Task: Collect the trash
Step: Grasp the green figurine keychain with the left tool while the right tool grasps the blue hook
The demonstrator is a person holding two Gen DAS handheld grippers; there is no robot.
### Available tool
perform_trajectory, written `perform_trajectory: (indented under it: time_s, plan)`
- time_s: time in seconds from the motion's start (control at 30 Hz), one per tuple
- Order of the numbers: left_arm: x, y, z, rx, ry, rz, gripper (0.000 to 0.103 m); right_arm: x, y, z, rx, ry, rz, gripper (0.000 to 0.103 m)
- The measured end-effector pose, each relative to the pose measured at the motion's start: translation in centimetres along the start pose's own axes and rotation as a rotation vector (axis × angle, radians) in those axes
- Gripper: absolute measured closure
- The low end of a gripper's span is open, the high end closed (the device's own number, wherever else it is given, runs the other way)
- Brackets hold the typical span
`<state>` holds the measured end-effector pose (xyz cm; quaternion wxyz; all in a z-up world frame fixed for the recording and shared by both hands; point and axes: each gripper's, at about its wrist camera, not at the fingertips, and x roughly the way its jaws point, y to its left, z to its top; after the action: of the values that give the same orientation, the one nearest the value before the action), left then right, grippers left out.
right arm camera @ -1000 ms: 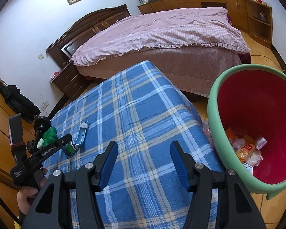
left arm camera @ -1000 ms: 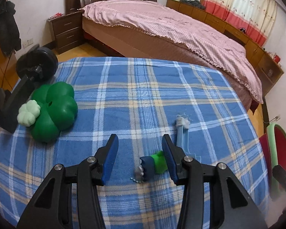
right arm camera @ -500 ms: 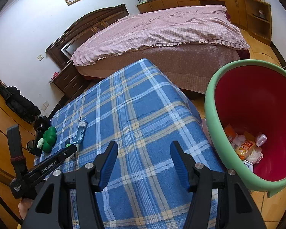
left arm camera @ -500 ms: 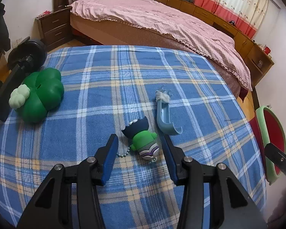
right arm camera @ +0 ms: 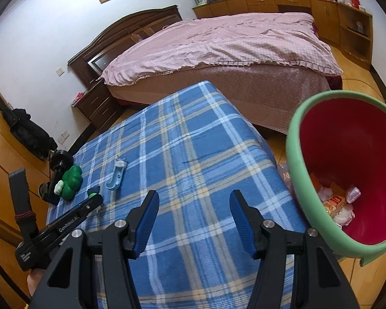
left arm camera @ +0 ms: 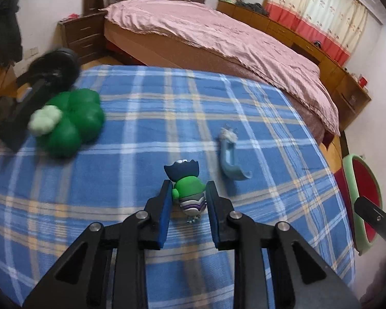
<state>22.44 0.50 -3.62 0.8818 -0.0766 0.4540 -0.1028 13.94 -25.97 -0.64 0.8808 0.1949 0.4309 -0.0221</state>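
A small green toy figure (left arm camera: 187, 186) with a dark blue head and striped base sits between the fingers of my left gripper (left arm camera: 188, 193), which is shut on it, on the blue plaid blanket (left arm camera: 141, 134). A pale blue plastic hook (left arm camera: 230, 157) with a white tuft lies just right of it. My right gripper (right arm camera: 194, 213) is open and empty above the blanket's near edge. The red bin with a green rim (right arm camera: 293, 154) stands to its right and holds several wrappers (right arm camera: 334, 203). The left gripper and toy (right arm camera: 92, 193) also show in the right wrist view.
A green clover-shaped cushion (left arm camera: 72, 121) and a black stand (left arm camera: 38, 82) sit at the blanket's left edge. A bed with a pink cover (right arm camera: 218, 49) stands behind, a nightstand (right arm camera: 97, 105) beside it. Wooden floor surrounds the bin.
My left gripper has closed its jaws around the green toy figure, which was loose between them before. The right gripper has swung slightly left, away from the bin.
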Motion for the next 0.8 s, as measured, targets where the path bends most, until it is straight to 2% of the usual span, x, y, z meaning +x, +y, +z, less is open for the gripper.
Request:
perform_trajectory:
  time_s: [0.27, 0.57, 0.8]
  plan:
    - [-1.9, 4.5, 0.5, -0.059, -0.051, 0.154, 0.077, 0.7, 4.6, 0.0, -0.092, -0.006, 0.030, 0.043]
    - [-2.3, 8.0, -0.5, -0.125, -0.096, 0.180, 0.077, 5.1, 9.7, -0.8, -0.147, 0.051, 0.053, 0.043]
    - [-2.7, 9.3, -0.7, -0.162, -0.135, 0.165, 0.077, 8.4, 12.3, -1.0, -0.172, 0.074, 0.041, 0.051]
